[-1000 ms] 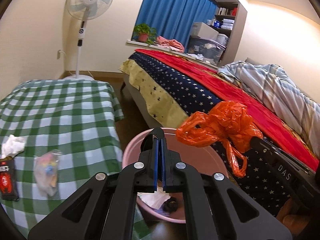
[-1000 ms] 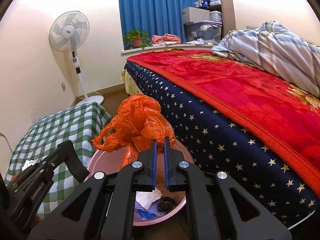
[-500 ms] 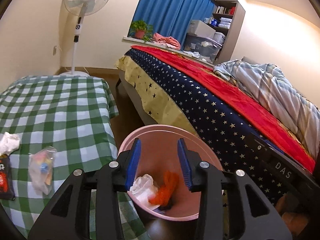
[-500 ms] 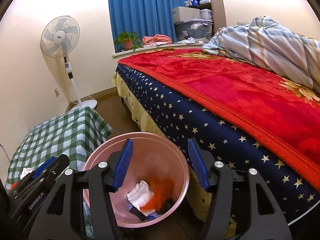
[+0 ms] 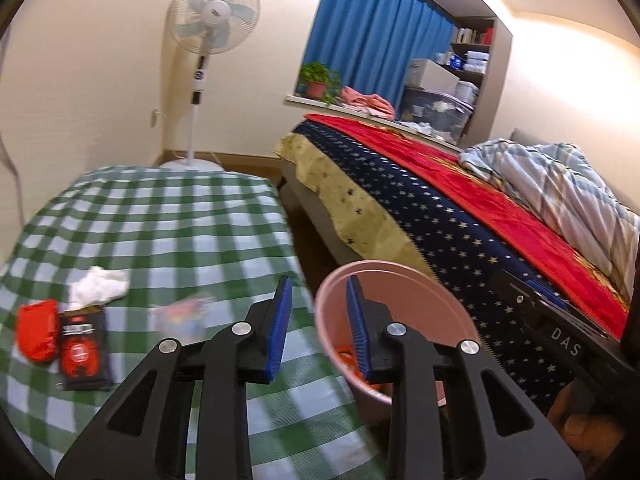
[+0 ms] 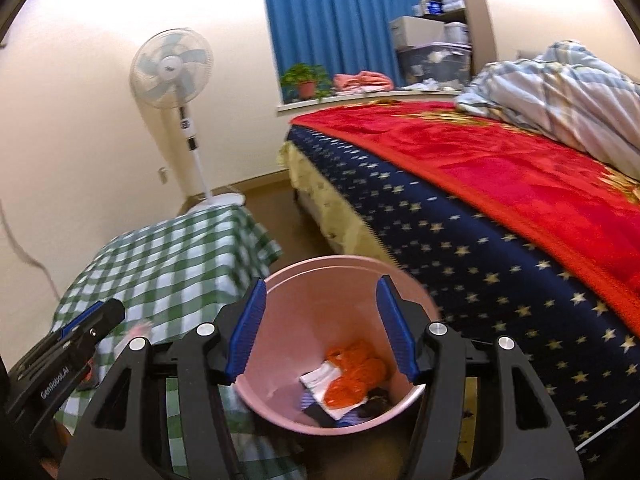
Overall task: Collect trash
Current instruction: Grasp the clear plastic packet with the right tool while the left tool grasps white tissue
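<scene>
A pink bin (image 6: 340, 280) stands on the floor between the checked table and the bed; it also shows in the left wrist view (image 5: 384, 272). An orange plastic bag (image 6: 352, 376) lies inside it on white paper and dark scraps. My right gripper (image 6: 320, 328) is open and empty above the bin. My left gripper (image 5: 318, 328) is open and empty over the table's right edge. On the table lie a white crumpled tissue (image 5: 98, 284), a red packet (image 5: 38, 330), a black and red wrapper (image 5: 82, 346) and a clear plastic bag (image 5: 182, 316).
The green checked table (image 5: 160, 220) fills the left. A bed with a starred navy cover and red blanket (image 6: 500, 200) runs along the right. A standing fan (image 5: 208, 36) stands at the back wall. The left gripper's body shows in the right wrist view (image 6: 60, 356).
The right gripper opened and the orange bag dropped into the bin. The left gripper opened too and swung left toward the table, bringing the trash there into fuller view.
</scene>
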### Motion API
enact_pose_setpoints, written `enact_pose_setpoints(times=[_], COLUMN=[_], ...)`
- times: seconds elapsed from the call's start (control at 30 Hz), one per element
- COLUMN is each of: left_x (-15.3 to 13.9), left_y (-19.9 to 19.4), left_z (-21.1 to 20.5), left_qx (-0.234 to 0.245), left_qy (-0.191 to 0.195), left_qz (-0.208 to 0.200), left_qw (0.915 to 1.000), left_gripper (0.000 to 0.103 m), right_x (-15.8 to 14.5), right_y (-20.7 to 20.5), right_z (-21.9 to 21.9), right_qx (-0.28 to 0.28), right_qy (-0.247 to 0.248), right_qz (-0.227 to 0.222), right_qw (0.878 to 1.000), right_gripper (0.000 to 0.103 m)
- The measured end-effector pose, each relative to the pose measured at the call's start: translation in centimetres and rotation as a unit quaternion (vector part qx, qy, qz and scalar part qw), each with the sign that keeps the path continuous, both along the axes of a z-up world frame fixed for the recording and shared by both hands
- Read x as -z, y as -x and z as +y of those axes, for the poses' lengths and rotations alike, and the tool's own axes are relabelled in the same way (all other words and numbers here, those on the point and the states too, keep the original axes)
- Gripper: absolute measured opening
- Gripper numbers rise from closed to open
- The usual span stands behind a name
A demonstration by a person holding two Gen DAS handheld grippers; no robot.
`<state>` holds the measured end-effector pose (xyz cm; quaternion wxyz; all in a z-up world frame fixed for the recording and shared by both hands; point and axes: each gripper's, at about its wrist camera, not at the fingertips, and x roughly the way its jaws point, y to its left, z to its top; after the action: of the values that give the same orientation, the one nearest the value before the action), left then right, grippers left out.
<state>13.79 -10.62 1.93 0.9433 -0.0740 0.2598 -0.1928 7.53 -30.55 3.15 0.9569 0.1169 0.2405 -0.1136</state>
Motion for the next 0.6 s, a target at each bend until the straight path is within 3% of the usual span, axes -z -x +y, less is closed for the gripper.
enact_pose_setpoints(times=[0.3,0.6], left_x=[0.9,2.3], left_y=[0.3,-0.9], left_z=[5.5,11.7], left_qx=[-0.074,-0.179], left_qy=[-0.015,-0.023], left_qz=[0.005,0.020], left_qw=[0.9971,0.9833], left_gripper=[0.018,0.009], right_x=[1.7,3.7], right_y=[-1.2,-3.9], right_z=[5.2,10.3], right_qx=[-0.082,-0.156], right_qy=[-0.006,-0.034], right_qz=[0.001,0.009], right_qw=[0.997,0.987], right_gripper=[0.056,0.050])
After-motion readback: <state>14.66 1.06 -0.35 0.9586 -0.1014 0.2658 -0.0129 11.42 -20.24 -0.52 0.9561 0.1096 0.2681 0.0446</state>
